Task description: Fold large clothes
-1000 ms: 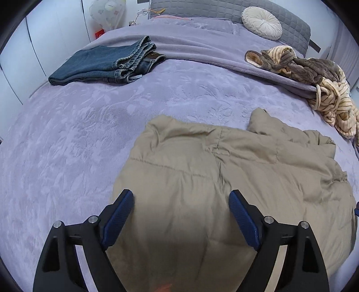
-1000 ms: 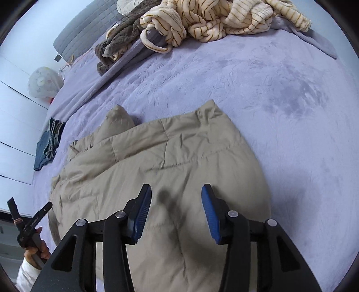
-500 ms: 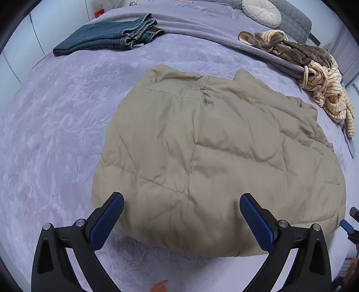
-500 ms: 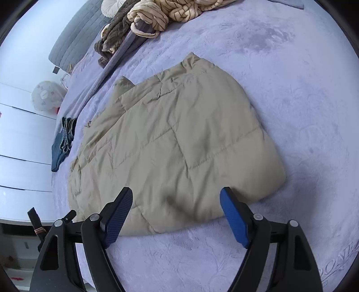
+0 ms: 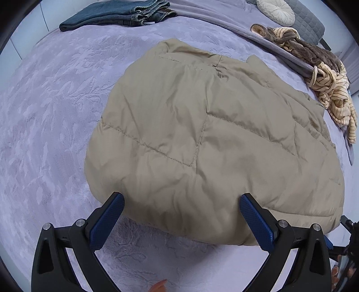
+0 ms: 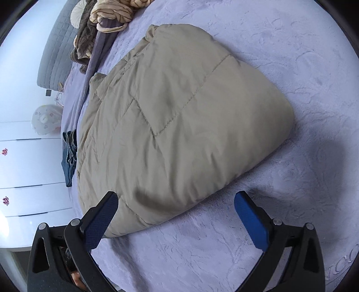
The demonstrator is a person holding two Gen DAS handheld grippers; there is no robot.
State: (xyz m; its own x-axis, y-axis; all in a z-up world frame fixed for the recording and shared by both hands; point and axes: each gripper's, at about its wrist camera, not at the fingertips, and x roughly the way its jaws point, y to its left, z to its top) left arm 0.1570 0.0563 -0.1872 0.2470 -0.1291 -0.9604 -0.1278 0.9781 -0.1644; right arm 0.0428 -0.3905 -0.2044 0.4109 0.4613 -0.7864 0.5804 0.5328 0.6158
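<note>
A tan quilted puffer jacket (image 5: 213,134) lies folded on the lavender bed cover (image 5: 44,125); it also shows in the right wrist view (image 6: 179,116). My left gripper (image 5: 181,215) is open wide and empty, at the jacket's near folded edge, just above it. My right gripper (image 6: 177,211) is open wide and empty, at the jacket's near right corner, with its left finger (image 6: 101,217) over the fabric edge.
Folded blue jeans (image 5: 116,13) lie at the far left of the bed. A pile of striped cream and brown clothes (image 5: 314,65) lies at the far right. A round white cushion (image 5: 276,10) and grey headboard sit behind. White drawers (image 6: 22,168) stand beside the bed.
Both grippers have pulled back from over the jacket to its near edge and opened wider. The jacket now lies flat and whole in view.
</note>
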